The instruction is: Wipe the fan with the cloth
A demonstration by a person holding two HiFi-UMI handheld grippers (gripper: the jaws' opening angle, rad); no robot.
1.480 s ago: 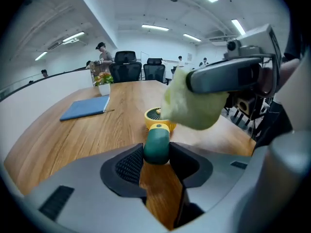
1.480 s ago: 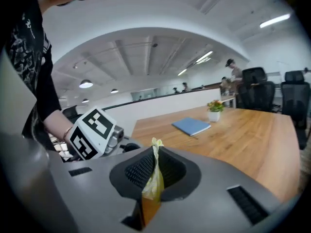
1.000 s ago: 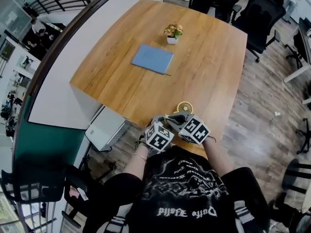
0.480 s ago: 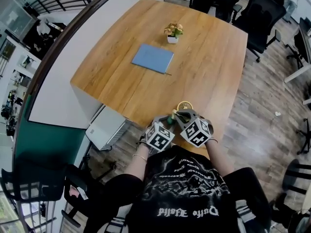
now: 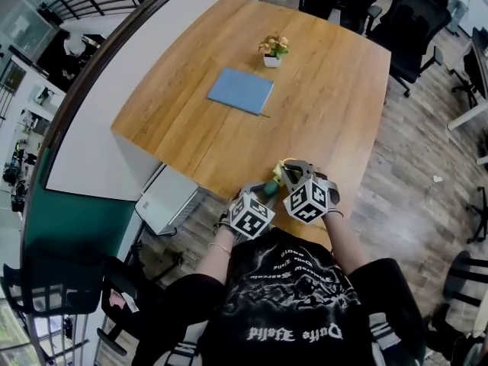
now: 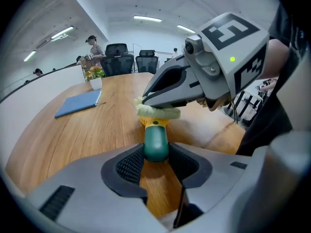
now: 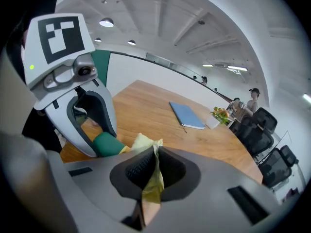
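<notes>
A small hand fan with a green handle [image 6: 155, 142] and a yellow head [image 6: 154, 123] is held low over the near edge of the wooden table [image 5: 320, 105]. My left gripper [image 6: 156, 157] is shut on the green handle [image 5: 270, 188]. My right gripper [image 7: 154, 171] is shut on a yellow cloth [image 7: 153, 176]. The cloth [image 6: 158, 112] lies bunched on top of the fan's head and hides most of it. In the head view the left gripper [image 5: 263, 193] and the right gripper [image 5: 288, 175] sit side by side, almost touching.
A blue notebook [image 5: 240, 91] lies mid-table, and a small flower pot [image 5: 271, 52] stands beyond it. Black office chairs [image 5: 412, 21] stand at the table's far right. A white box [image 5: 168, 200] sits under the table's left edge. People stand in the background.
My right gripper has rolled and swept the cloth across the fan's head, so the yellow ring that showed before is now covered. The left gripper and the handle have stayed put.
</notes>
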